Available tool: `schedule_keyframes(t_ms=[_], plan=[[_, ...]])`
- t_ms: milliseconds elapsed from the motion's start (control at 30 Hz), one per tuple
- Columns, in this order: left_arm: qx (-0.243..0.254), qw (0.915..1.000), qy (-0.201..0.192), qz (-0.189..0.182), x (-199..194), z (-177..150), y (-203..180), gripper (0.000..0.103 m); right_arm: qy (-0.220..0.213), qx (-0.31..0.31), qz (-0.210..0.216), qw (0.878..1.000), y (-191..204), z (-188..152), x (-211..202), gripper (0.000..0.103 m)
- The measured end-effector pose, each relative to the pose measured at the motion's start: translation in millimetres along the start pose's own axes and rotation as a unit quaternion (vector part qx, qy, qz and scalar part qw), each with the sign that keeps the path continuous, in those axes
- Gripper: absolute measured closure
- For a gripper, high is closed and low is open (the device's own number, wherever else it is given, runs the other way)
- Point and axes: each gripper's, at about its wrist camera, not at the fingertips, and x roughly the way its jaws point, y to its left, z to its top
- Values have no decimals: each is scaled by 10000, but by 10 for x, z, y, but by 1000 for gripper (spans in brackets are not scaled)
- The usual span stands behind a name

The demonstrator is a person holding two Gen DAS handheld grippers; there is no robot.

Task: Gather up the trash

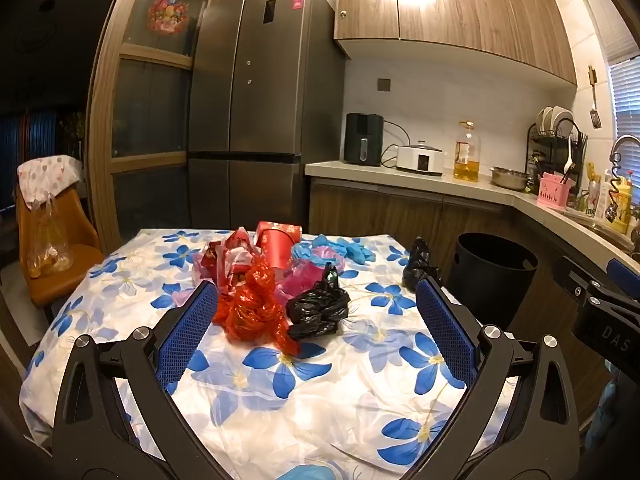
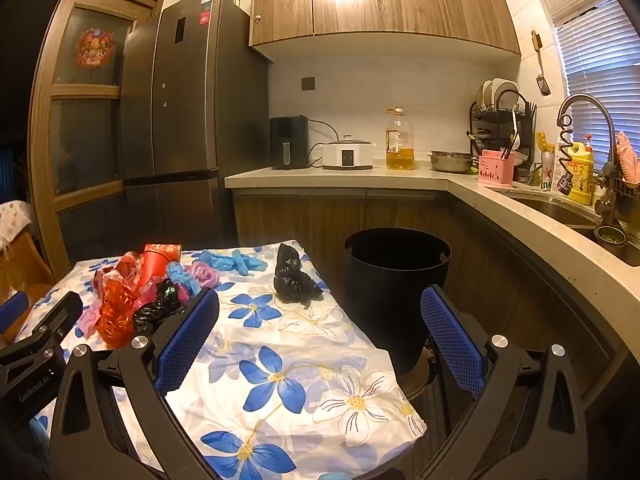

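Trash lies on a table with a blue-flowered cloth (image 1: 304,400). A crumpled red plastic bag (image 1: 252,308) and a knotted black bag (image 1: 318,310) lie just beyond my open, empty left gripper (image 1: 316,300). Behind them are a red cup (image 1: 278,246), red wrappers (image 1: 228,260), pink plastic (image 1: 300,276) and blue gloves (image 1: 344,250). A second black bag (image 1: 418,264) (image 2: 294,276) sits near the table's right edge. My right gripper (image 2: 320,308) is open and empty, above the table's right side. A black trash bin (image 2: 396,280) (image 1: 494,276) stands on the floor right of the table.
A tall grey fridge (image 1: 256,112) stands behind the table. A counter (image 2: 360,174) holds an air fryer, a cooker, an oil bottle and a dish rack, with a sink (image 2: 560,208) at right. An orange chair (image 1: 52,248) with a plastic bag stands at the left.
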Motion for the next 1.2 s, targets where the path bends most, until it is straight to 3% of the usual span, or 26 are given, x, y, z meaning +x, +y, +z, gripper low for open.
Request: schedule_keyframes(t_ms=[1200], plan=[[-26,10000,-7,-14,15,9,-57,5,-22,-11,-5,10000,-30,38,-10,5]])
